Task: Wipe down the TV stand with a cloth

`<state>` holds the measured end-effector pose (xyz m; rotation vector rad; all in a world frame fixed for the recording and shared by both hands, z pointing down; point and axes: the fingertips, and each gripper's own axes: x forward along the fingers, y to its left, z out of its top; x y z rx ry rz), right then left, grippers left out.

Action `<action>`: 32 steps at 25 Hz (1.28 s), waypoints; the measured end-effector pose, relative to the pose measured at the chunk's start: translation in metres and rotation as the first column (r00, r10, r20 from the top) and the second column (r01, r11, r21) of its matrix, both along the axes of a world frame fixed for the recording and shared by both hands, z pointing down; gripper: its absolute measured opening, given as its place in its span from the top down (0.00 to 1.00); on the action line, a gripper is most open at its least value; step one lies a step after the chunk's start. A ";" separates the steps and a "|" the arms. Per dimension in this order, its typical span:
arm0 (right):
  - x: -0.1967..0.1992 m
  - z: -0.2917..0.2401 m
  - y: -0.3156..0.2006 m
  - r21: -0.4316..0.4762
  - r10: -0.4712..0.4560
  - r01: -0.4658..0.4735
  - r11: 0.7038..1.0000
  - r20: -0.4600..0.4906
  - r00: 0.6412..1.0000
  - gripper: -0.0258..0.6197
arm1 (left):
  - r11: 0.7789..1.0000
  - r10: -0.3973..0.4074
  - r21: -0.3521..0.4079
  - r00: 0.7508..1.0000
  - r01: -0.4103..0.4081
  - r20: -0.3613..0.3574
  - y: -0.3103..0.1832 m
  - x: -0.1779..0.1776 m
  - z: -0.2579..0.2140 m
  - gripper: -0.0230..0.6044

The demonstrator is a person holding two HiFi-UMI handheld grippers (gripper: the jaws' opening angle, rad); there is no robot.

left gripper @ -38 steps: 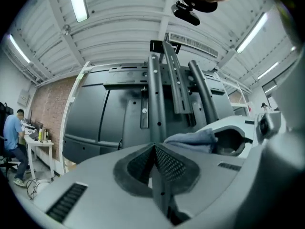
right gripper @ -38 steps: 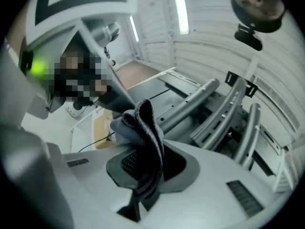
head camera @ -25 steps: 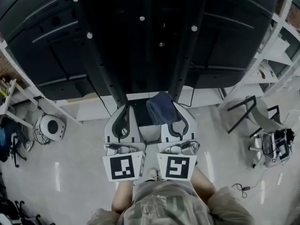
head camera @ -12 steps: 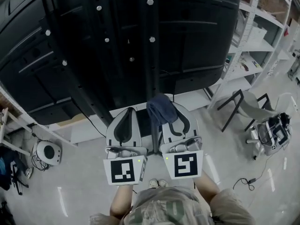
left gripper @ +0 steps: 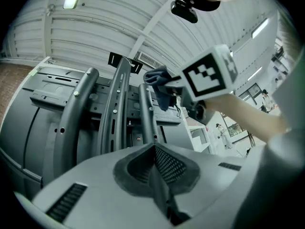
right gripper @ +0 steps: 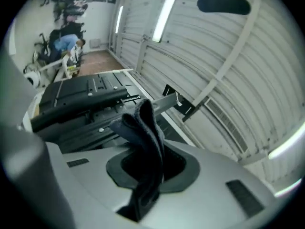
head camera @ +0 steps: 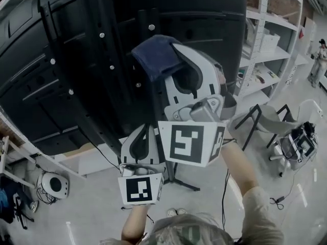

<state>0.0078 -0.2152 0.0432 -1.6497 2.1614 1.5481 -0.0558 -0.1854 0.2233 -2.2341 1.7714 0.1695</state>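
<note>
My right gripper (head camera: 176,60) is raised high and shut on a dark blue cloth (head camera: 156,55), which bunches out past its jaws against the black TV stand (head camera: 110,60). The cloth (right gripper: 145,142) stands up between the jaws in the right gripper view, with the stand's black rails (right gripper: 81,101) beyond it. Lower down, my left gripper (head camera: 139,137) is shut with nothing in it. The left gripper view looks up the stand's upright posts (left gripper: 114,109) and catches the cloth (left gripper: 159,80) held above by the right gripper.
White shelving (head camera: 265,45) with boxes stands to the right of the stand. A folded dark chair (head camera: 258,121) and a cart with cables (head camera: 299,142) are on the floor at the right. A round white device (head camera: 53,185) lies at the lower left. A person (head camera: 321,52) stands far right.
My right gripper has risen with the cloth from near the stand's base up to its upper columns. The head view has tilted upward. The left gripper stays low.
</note>
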 end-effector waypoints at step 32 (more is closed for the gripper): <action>-0.033 -0.020 -0.037 0.221 0.344 -0.287 0.932 -0.290 0.893 0.87 | 0.999 0.004 -0.050 1.000 -0.005 -0.017 -0.005 -0.005 0.027 0.94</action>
